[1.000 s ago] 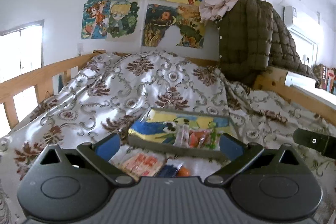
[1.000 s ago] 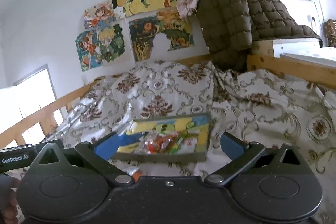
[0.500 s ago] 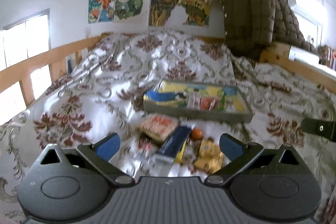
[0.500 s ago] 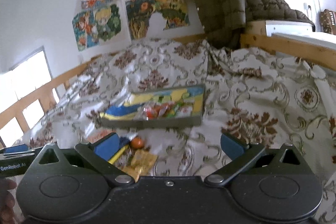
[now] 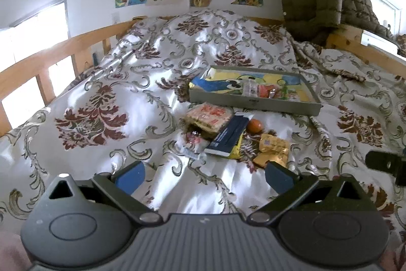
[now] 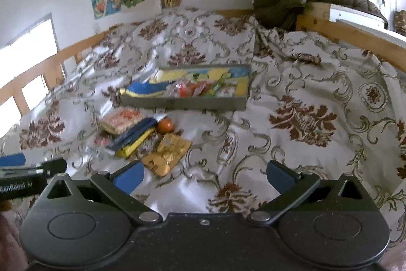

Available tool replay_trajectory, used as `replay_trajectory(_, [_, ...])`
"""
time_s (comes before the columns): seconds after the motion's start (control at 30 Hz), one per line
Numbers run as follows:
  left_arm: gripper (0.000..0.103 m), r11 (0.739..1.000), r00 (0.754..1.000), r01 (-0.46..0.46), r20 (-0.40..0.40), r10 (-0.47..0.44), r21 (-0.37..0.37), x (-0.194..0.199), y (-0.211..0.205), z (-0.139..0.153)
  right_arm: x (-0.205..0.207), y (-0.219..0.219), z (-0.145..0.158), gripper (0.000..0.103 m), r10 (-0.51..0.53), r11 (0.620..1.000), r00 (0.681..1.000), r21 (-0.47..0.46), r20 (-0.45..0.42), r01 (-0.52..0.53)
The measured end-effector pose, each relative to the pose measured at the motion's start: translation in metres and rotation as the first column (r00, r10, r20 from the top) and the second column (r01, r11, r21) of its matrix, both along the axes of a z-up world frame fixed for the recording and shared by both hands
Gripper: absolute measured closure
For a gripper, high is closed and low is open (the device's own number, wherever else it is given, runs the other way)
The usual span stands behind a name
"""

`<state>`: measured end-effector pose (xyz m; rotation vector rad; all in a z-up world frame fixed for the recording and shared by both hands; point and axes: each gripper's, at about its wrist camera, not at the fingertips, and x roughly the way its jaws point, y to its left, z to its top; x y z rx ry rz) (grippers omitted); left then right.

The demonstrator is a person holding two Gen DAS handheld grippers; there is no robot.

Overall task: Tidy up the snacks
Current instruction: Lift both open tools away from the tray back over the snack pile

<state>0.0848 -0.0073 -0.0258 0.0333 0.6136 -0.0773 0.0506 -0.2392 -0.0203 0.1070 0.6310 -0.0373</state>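
Both my grippers hang wide apart and empty over the bed (image 5: 106,103): the left gripper (image 5: 204,173) near the snacks (image 5: 228,130), the right gripper (image 6: 203,173) just right of them. The loose packets and a small orange ball (image 5: 254,125) lie heaped on the bedspread, just in front of the tray (image 5: 253,103), which already holds a few wrapped pieces.
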Motion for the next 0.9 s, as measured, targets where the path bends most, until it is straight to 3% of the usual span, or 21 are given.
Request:
replay_trajectory(0.37, [0.0, 0.998, 0.992, -0.057, -0.109, 0.055, -0.01, 0.014, 0.011, -0.009, 0.006, 0.012, -0.007, 0.001, 0.055, 0.998, 0.998, -0.031, -0.038, -0.056])
replay_trajectory(0.7, [0.0, 0.998, 0.985, -0.07, -0.159, 0.068, -0.007, 0.026, 0.014, -0.012, 0.019, 0.018, -0.015, 0.001, 0.096, 0.995, 0.993, -0.029, -0.069, -0.098])
replay_trajectory(0.9, [0.0, 0.998, 0.986, -0.047, -0.161, 0.053, 0.037, 0.045, 0.015, -0.01, 0.034, 0.026, -0.017, 0.001, 0.139, 0.988, 0.987, -0.056, -0.087, -0.144])
